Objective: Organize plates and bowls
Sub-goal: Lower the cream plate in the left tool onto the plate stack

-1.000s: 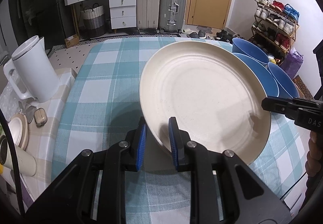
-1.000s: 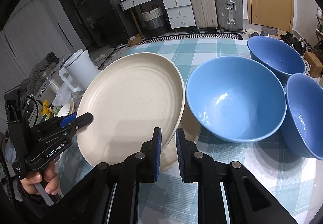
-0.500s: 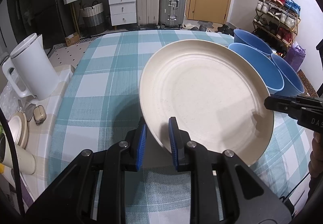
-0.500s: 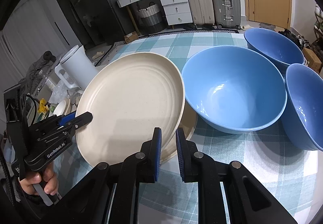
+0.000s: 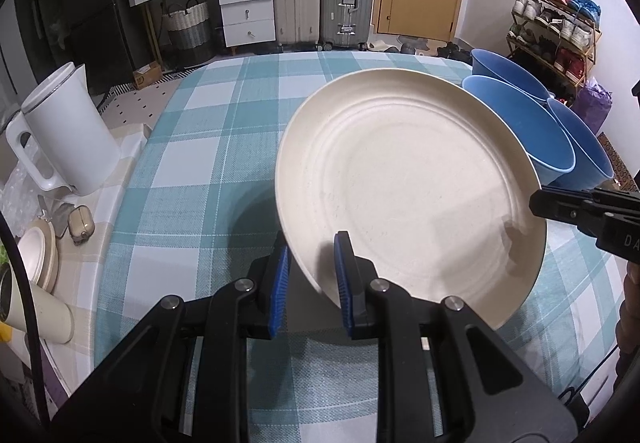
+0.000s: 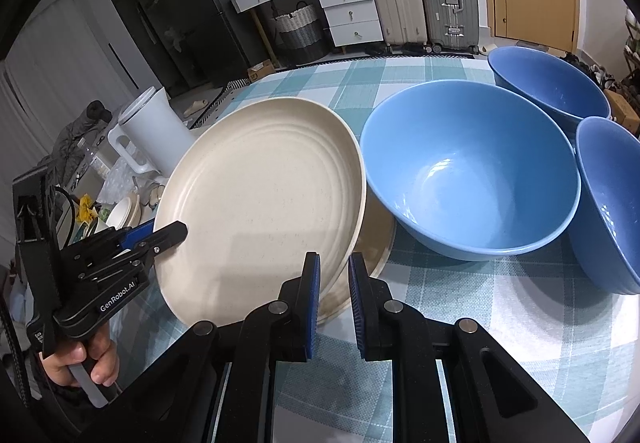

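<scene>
We see both grippers clamped on one cream plate; the left gripper pinches its near rim, the right gripper pinches the opposite rim; the plate is tilted, lifted off the checked tablecloth; a second plate lies under it, mostly hidden, only a crescent of it shows in the right view; three blue bowls stand just beside the plates, the rightmost cut off by the frame edge; in the left view the plate hides most of them; a white kettle stands past the table's left edge; bare cloth lies open left of the plate and behind it.
</scene>
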### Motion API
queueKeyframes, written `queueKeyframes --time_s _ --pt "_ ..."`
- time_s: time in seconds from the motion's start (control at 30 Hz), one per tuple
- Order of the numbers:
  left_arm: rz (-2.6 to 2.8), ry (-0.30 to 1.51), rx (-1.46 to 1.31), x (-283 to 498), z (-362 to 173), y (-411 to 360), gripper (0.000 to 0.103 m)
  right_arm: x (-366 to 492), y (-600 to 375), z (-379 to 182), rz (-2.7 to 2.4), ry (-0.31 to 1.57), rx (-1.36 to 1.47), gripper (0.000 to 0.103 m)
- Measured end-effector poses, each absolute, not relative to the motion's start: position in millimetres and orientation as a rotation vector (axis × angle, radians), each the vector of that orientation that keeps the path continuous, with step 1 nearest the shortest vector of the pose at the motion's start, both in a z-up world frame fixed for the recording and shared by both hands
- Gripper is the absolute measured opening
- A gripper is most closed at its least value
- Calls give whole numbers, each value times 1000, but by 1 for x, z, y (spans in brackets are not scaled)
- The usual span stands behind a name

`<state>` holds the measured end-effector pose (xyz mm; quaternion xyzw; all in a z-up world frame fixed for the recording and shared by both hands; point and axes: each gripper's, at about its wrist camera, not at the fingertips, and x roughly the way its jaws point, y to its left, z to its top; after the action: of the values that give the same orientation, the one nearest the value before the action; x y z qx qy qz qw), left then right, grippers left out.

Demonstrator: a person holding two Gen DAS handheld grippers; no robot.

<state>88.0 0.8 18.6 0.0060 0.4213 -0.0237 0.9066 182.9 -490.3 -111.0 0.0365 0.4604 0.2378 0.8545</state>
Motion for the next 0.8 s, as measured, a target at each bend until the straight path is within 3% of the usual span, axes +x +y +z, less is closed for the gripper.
queueKeyframes --time_s 0.8 --pt "-48 900 18 104 -3 3 18 196 -487 -134 484 1009 87 16"
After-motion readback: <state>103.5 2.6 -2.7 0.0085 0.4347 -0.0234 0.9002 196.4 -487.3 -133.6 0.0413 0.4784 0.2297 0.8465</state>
